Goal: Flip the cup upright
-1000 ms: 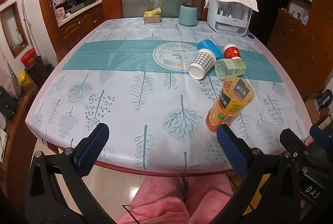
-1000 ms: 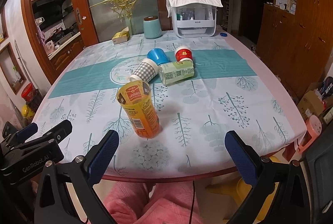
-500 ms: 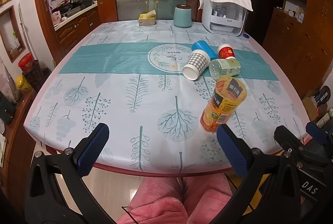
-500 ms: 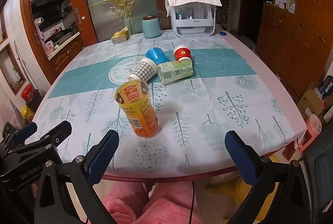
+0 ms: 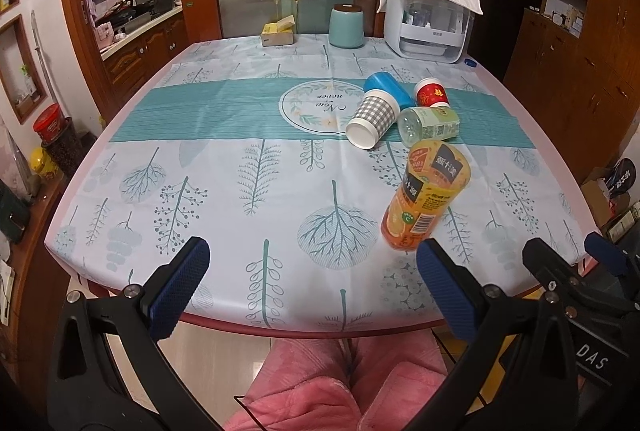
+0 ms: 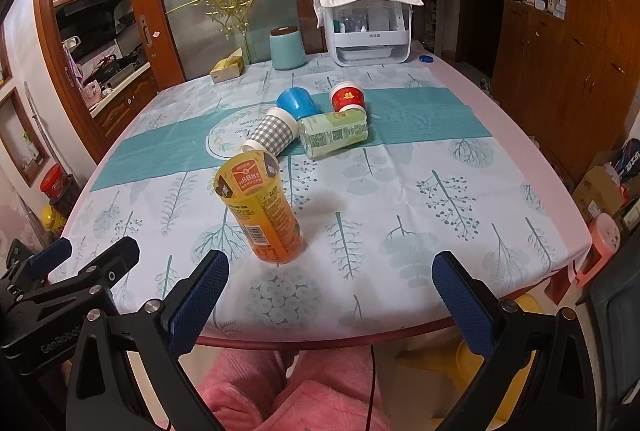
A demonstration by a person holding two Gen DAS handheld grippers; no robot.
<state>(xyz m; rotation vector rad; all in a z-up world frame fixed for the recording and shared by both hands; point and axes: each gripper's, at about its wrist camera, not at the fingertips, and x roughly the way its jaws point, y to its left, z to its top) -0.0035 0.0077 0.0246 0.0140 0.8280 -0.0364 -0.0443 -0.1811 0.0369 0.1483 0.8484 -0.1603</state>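
A tall orange-and-yellow plastic cup with a printed juice label (image 5: 424, 197) (image 6: 260, 209) stands upright with its open mouth up on the near part of the table, apart from the others and closest to the person. Further back, on the teal band of the cloth, a small cluster lies together: a grey-and-white checked paper cup with a white rim (image 5: 371, 119) (image 6: 270, 135) on its side, mouth towards the near edge; a pale green labelled cup (image 5: 428, 123) (image 6: 334, 135) on its side just beside it; a blue plastic cup (image 5: 386, 87) (image 6: 296, 103) tipped over behind the checked one; and a red-and-white paper cup (image 5: 431, 95) (image 6: 348, 99) standing at the back of the group. All rest on a table covered with a white cloth printed with teal trees and leaves (image 5: 240, 191) (image 6: 440, 199). The left gripper (image 5: 308, 287) hangs just over the near table edge, its blue-padded fingers spread wide and gripping nothing; the orange cup sits a little beyond its right finger. The right gripper (image 6: 328, 295) is likewise spread wide and empty at the near edge, with the orange cup just beyond its left finger. At the far end stand a mint-green canister with a dark lid (image 5: 346, 27) (image 6: 287, 49), a white appliance draped with a white towel (image 5: 428, 19) (image 6: 368, 27) and a yellow tissue box (image 5: 278, 33) (image 6: 228, 69).
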